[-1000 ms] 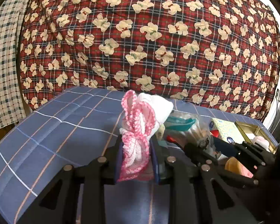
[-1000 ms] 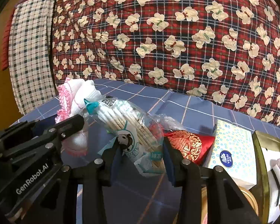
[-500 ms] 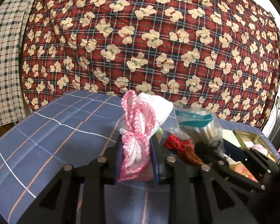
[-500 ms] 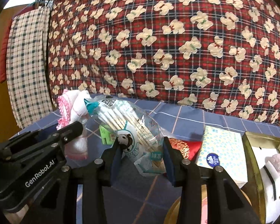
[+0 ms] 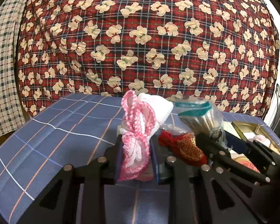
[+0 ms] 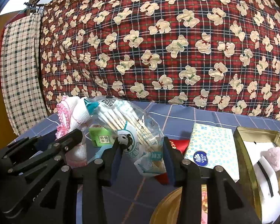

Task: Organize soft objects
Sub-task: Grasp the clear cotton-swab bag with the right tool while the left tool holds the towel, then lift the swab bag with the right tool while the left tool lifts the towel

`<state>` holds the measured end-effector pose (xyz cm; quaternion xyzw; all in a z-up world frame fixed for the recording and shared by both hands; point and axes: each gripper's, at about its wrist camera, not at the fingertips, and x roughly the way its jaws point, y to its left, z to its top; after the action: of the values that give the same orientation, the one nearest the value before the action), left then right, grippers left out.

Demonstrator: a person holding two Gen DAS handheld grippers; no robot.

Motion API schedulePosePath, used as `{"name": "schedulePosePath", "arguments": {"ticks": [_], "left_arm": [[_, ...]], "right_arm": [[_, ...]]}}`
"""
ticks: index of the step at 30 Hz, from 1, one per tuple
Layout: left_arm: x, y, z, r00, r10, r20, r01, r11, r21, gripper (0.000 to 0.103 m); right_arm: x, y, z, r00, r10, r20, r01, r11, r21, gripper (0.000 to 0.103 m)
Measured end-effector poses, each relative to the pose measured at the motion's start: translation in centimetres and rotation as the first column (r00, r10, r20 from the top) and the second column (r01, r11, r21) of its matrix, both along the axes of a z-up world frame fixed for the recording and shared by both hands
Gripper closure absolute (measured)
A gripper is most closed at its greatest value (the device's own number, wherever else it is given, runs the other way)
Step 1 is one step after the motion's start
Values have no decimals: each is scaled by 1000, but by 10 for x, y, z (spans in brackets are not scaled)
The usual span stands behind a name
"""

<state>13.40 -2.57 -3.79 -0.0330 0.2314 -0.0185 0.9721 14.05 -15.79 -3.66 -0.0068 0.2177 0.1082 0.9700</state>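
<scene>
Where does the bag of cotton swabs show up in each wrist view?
Left wrist: bag of cotton swabs right of centre, beside the pink-trimmed cloth in the left gripper.
Right wrist: centre, clamped in the right gripper.
Shared landmark: the gold tin, at right.

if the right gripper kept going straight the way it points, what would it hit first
Probably the blue checked tablecloth just past the cotton swab bag it holds, then the red teddy-print blanket hanging behind; depth is hard to judge through the fisheye.

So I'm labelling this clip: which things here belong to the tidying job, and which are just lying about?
In hand:
- pink and white cloth, left gripper
- cotton swab bag, right gripper

Lying about:
- tissue pack
- red pouch
- green box
- gold tin
</scene>
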Motion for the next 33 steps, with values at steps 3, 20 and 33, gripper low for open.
{"name": "schedulePosePath", "arguments": {"ticks": [3, 20, 33], "left_arm": [[-1, -3, 1, 1000, 0, 8, 0, 1000, 13, 78], [3, -15, 0, 1000, -25, 6, 25, 999, 31, 78], [4, -29, 0, 999, -51, 11, 50, 997, 52, 78]], "right_arm": [[-3, -2, 1, 1000, -4, 16, 4, 1000, -2, 59], [-7, -20, 3, 998, -51, 29, 50, 999, 19, 58], [-11, -29, 3, 997, -69, 41, 68, 997, 32, 58]]}}
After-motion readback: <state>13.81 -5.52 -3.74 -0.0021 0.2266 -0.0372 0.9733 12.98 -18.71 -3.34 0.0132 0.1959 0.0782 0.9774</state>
